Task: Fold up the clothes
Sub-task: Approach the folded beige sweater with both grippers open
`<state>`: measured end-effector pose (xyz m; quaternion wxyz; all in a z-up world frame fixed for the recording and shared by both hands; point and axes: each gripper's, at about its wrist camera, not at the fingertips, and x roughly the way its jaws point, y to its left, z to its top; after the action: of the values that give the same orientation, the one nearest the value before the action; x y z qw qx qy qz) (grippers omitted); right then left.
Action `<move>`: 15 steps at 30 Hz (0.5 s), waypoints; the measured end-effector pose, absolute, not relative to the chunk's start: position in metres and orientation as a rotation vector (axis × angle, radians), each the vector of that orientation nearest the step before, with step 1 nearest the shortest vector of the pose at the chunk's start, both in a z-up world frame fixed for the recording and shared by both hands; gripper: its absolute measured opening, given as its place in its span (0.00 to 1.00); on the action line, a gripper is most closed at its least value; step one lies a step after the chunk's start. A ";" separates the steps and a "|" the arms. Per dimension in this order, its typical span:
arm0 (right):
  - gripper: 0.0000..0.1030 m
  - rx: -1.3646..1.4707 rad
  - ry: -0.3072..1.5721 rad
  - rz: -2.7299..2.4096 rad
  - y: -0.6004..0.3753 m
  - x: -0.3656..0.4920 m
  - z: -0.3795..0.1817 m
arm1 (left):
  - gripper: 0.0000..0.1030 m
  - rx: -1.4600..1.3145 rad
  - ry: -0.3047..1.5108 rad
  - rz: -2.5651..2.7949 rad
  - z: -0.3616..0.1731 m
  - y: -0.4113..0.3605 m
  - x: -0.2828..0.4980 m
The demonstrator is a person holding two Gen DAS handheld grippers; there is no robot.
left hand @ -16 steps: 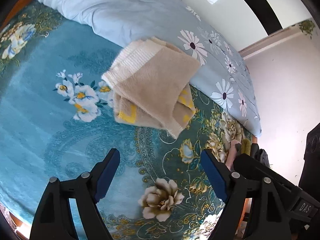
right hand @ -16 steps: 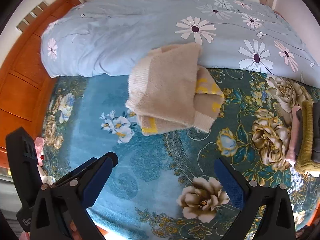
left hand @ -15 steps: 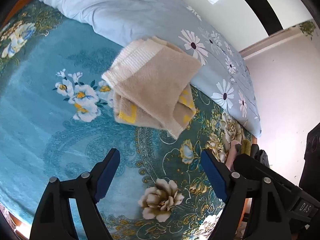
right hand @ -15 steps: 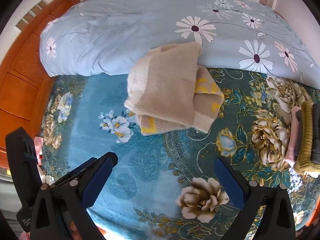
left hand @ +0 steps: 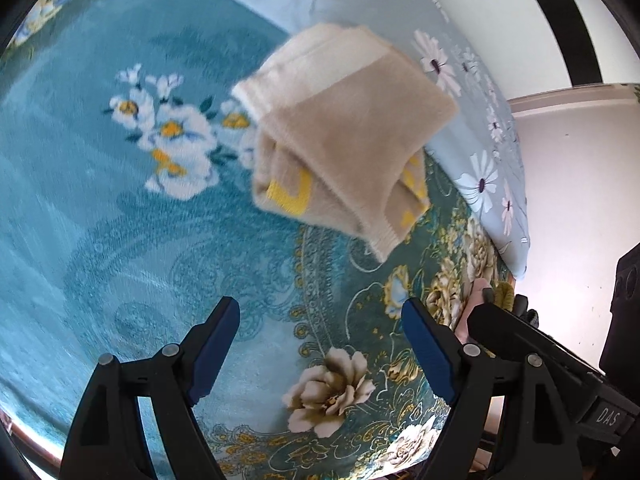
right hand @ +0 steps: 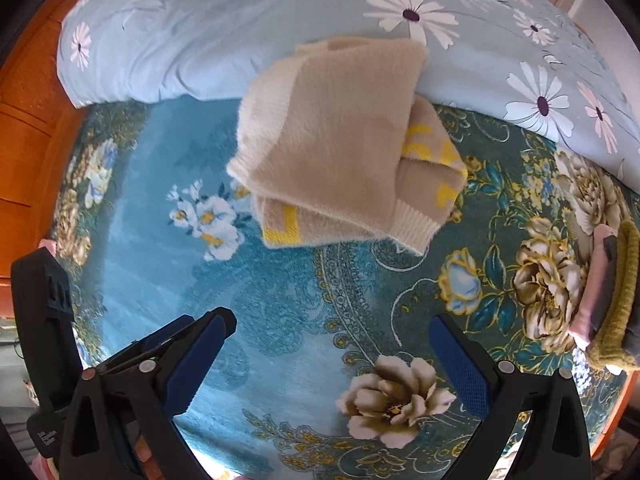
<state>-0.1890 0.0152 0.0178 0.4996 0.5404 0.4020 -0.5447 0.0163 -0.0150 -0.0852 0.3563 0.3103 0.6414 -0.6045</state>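
A beige sweater with yellow marks (left hand: 344, 140) lies folded into a thick bundle on the teal floral blanket (left hand: 120, 220), its far edge against the light blue duvet. It also shows in the right wrist view (right hand: 340, 152). My left gripper (left hand: 320, 344) is open and empty, hovering over the blanket short of the bundle. My right gripper (right hand: 332, 352) is open and empty too, at a like distance in front of the bundle.
A light blue daisy duvet (right hand: 240, 20) lies along the far side. A stack of folded clothes, pink, grey and mustard (right hand: 608, 292), sits at the blanket's right edge. A wooden headboard (right hand: 28, 120) stands at the left. A white wall (left hand: 568, 200) is at the right.
Both grippers have moved a little closer to the folded sweater, which looks larger now. The left view is blurred by the motion. Both stay open.
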 end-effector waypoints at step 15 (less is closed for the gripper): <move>1.00 1.260 1.060 -1.253 -0.028 -0.189 -0.030 | 0.83 0.795 1.727 -1.481 -0.136 -0.046 0.013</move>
<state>-0.1889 -0.0280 -0.0302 0.5109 0.5236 0.4405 -0.5204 0.0128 -0.0463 -0.1356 0.3577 0.3079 0.6693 -0.5738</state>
